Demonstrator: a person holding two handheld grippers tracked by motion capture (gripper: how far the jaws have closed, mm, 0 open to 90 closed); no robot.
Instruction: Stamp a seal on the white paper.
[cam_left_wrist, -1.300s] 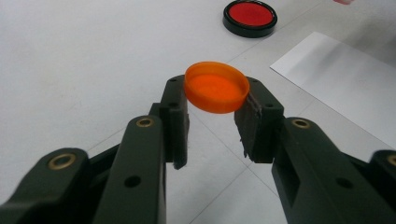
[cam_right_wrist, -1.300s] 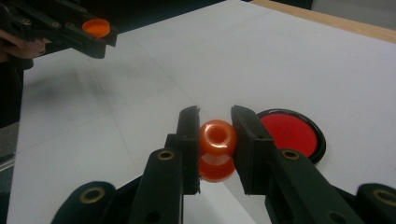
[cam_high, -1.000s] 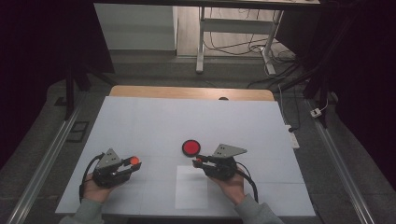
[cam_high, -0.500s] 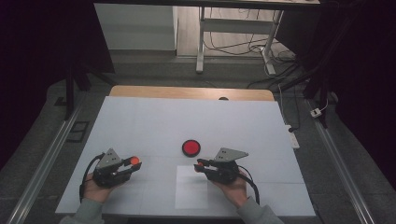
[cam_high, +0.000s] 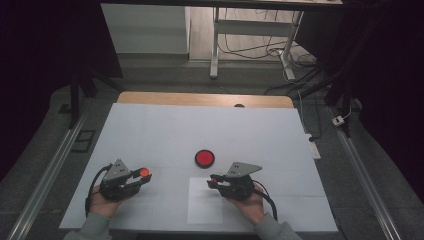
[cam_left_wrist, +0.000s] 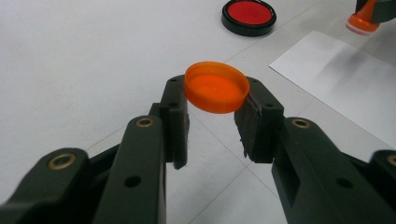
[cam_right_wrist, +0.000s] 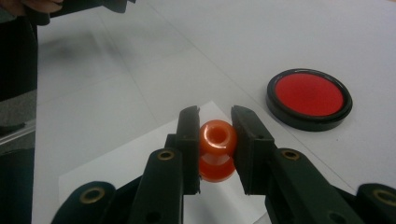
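Little has moved since a second ago; only the right gripper (cam_high: 214, 180) has drawn back slightly from the ink pad (cam_high: 204, 158). White table (cam_high: 150, 130) over grey floor (cam_high: 345, 165), dark room around. Paper (cam_high: 205, 207) lies near the front edge. Right jaws clamp the orange stamp (cam_right_wrist: 215, 150), its axis nearly level, pointing left. Left gripper (cam_high: 145, 176) pinches the orange cap (cam_left_wrist: 216, 87), tilted, open side showing.

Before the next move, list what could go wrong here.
1. The left hand-held gripper pinches the orange cap only by its rim at the jaw tips; it may pop out.
2. The right hand-held gripper clamps the orange stamp by its narrow neck above the white paper; it could twist and print crooked.
3. The open red ink pad lies nearby; a sweep could knock it.
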